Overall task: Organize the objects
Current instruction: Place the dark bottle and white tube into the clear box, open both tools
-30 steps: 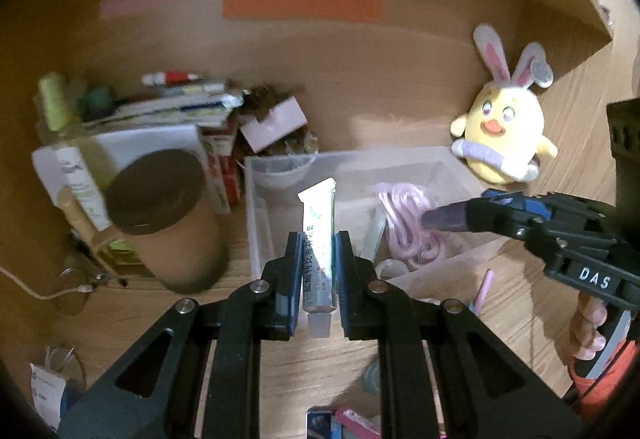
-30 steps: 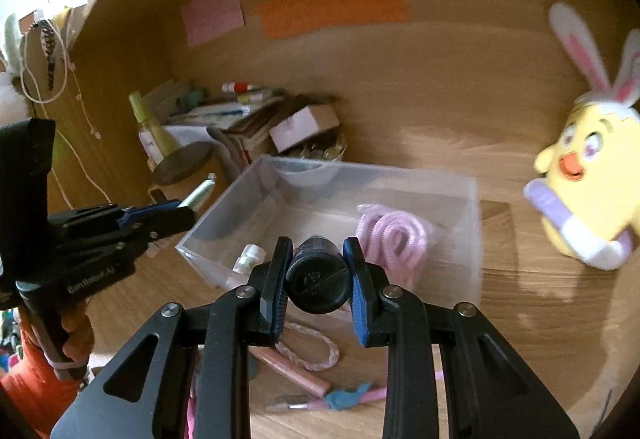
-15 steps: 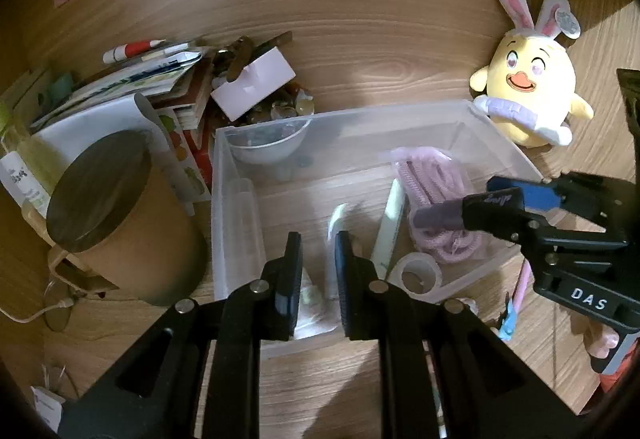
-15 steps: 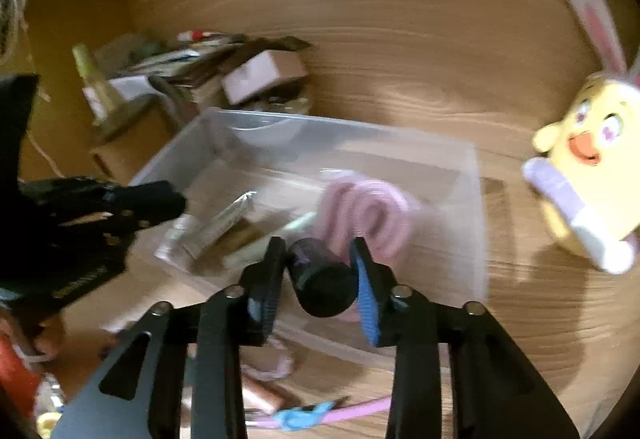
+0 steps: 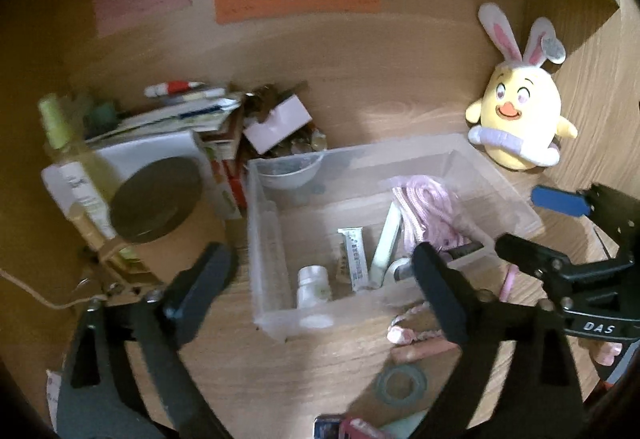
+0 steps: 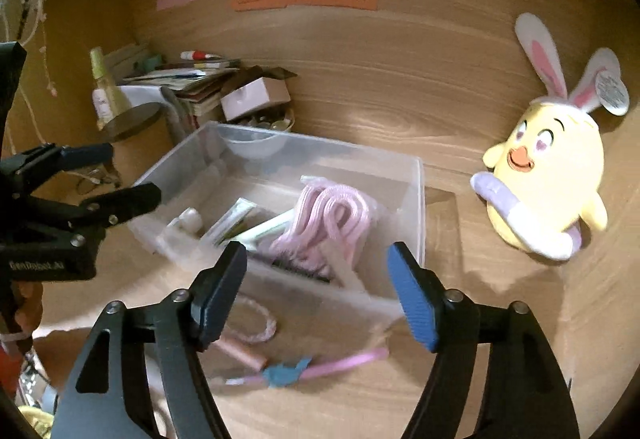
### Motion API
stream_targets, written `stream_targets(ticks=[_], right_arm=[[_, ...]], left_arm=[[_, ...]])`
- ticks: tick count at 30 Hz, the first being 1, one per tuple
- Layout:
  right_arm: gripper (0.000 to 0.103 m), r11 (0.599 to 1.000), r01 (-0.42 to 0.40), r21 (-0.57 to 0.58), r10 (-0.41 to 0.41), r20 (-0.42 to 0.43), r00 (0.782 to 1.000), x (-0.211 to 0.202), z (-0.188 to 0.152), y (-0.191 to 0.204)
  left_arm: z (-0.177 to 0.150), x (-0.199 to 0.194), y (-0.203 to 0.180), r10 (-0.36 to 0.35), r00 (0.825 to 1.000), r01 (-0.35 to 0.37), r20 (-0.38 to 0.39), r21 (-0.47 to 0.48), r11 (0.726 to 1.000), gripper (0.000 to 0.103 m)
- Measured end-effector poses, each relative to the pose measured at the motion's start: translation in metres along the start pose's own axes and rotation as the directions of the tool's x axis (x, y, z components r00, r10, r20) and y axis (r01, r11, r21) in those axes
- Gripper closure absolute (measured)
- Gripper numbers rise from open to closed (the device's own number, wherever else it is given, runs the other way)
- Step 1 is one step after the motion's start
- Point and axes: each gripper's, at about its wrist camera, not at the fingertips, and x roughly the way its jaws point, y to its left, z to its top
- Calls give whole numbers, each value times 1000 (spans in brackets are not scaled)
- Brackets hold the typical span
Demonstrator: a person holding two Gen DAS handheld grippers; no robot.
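Observation:
A clear plastic bin stands on the wooden desk. In it lie a white tube, a pale green tube, a coil of pink cord, a small white bottle and a dark cylinder at its near right edge. My left gripper is open and empty just in front of the bin. My right gripper is open and empty at the bin's near right corner.
A yellow bunny plush sits right of the bin. A brown lidded canister, books and a bottle crowd the left. A pink pen, a pink stick, a braided loop and a tape ring lie in front.
My left gripper let the white tube go into the bin and opened wide. My right gripper let the dark cylinder go into the bin and opened. Both pulled back a little.

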Motion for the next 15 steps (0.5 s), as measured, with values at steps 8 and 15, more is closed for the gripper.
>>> stream_targets(ticks=[8,15], right_arm=[[33,1000,-20,-16,19,-54,998,-12,-37,9],[33,999,-6,-33,0,-159,987,2,-71,26]], left_arm=[[-44,-19,1,23,999,-22,-30,40,999,3],[-91,-26,13,28,993,-25,-111,26,999,3]])
